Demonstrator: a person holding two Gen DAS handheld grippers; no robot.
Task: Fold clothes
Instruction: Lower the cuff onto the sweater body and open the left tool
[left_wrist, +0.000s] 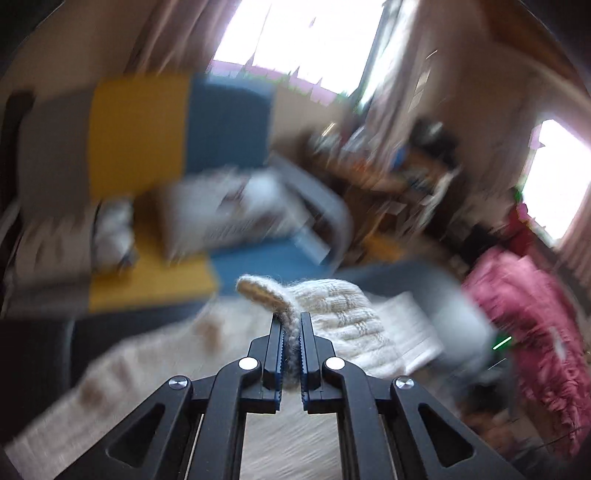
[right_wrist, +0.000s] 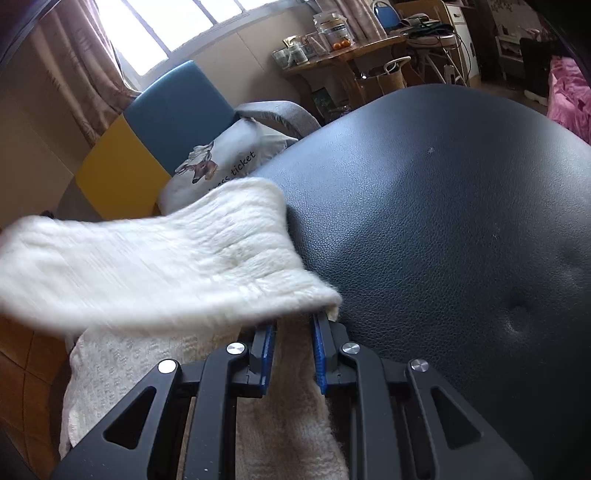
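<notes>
A cream knitted garment (right_wrist: 166, 258) lies over the left part of a black leather seat (right_wrist: 443, 221). One thick fold of it is lifted and stretches to the left. My right gripper (right_wrist: 295, 317) has knit fabric between its blue pads, and the fold hides its fingertips. In the left wrist view, which is blurred, my left gripper (left_wrist: 291, 315) is shut on a narrow raised edge of the same garment (left_wrist: 343, 314). The fabric stands up between the fingers and curls over to the left.
A blue and yellow sofa (left_wrist: 236, 122) stands behind with a printed white pillow (right_wrist: 221, 162) and a grey armrest (right_wrist: 280, 114). A wooden table with jars (right_wrist: 332, 48) is at the back. A pink blanket (left_wrist: 524, 295) lies at the right.
</notes>
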